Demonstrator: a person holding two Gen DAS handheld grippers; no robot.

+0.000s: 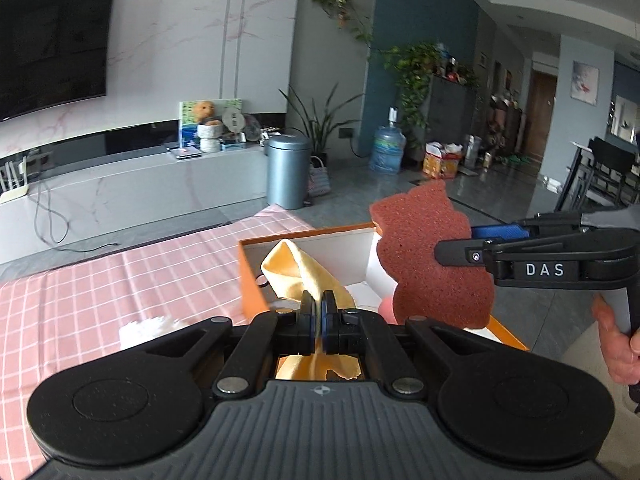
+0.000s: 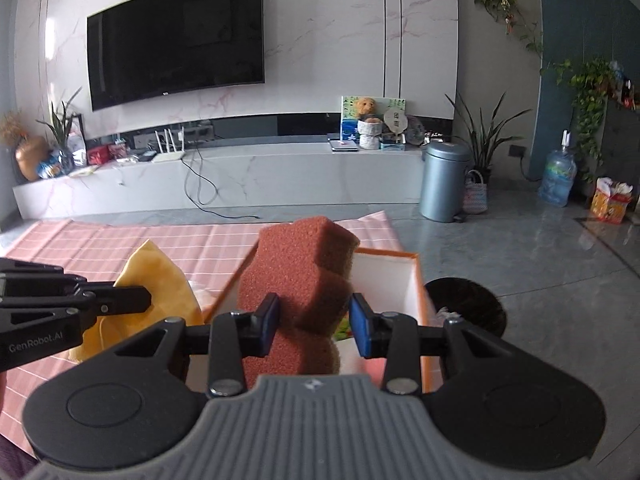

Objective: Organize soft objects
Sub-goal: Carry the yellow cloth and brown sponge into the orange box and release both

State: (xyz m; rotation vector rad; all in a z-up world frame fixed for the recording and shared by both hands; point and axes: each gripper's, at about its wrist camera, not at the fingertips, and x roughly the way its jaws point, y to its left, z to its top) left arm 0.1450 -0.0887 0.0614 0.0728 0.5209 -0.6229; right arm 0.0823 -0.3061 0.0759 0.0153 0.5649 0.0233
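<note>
My left gripper (image 1: 319,305) is shut on a yellow cloth (image 1: 298,270) and holds it over the near left part of an orange box with a white inside (image 1: 304,245). My right gripper (image 2: 316,316) is shut on a red-brown sponge (image 2: 304,276), held above the same box (image 2: 404,280). In the left wrist view the sponge (image 1: 432,264) hangs over the box's right side in the right gripper (image 1: 456,246). In the right wrist view the cloth (image 2: 160,280) shows at the left in the left gripper (image 2: 140,300).
The box stands on a table with a pink checked cloth (image 1: 100,280). A white fluffy item (image 1: 148,326) lies left of the box. A pink thing (image 1: 386,308) lies inside the box. A dark round object (image 2: 468,300) sits right of the box.
</note>
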